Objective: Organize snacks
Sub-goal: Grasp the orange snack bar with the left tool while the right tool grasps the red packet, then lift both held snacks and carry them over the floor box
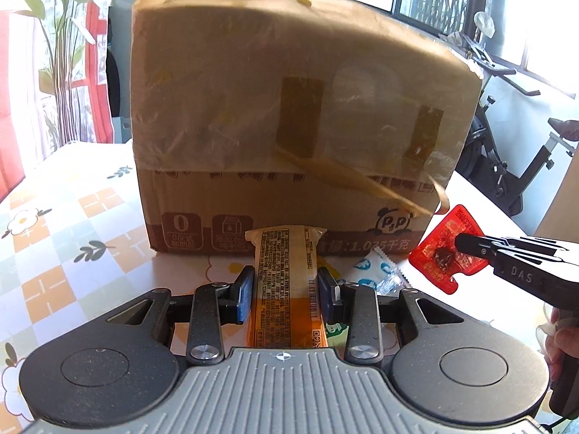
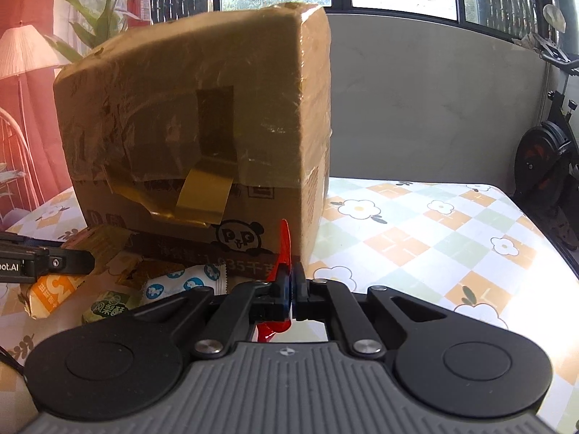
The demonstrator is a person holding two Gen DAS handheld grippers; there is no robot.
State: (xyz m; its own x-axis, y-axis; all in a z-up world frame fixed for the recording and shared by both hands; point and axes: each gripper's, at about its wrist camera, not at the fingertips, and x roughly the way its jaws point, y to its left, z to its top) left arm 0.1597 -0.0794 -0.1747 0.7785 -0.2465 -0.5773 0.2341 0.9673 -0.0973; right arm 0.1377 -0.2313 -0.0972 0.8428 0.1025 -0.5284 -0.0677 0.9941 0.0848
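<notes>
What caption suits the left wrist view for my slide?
Left gripper clamps an orange-and-cream snack bar before a taped cardboard box; right gripper holds a red packet.

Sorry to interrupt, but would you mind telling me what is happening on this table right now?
A person is sorting snacks with two handheld grippers. The left gripper has its jaws shut on an orange-and-cream snack bar, and the right gripper pinches a flat red packet. Both are held before a taped cardboard box. More snack packets lie on the tablecloth beside it.
</notes>
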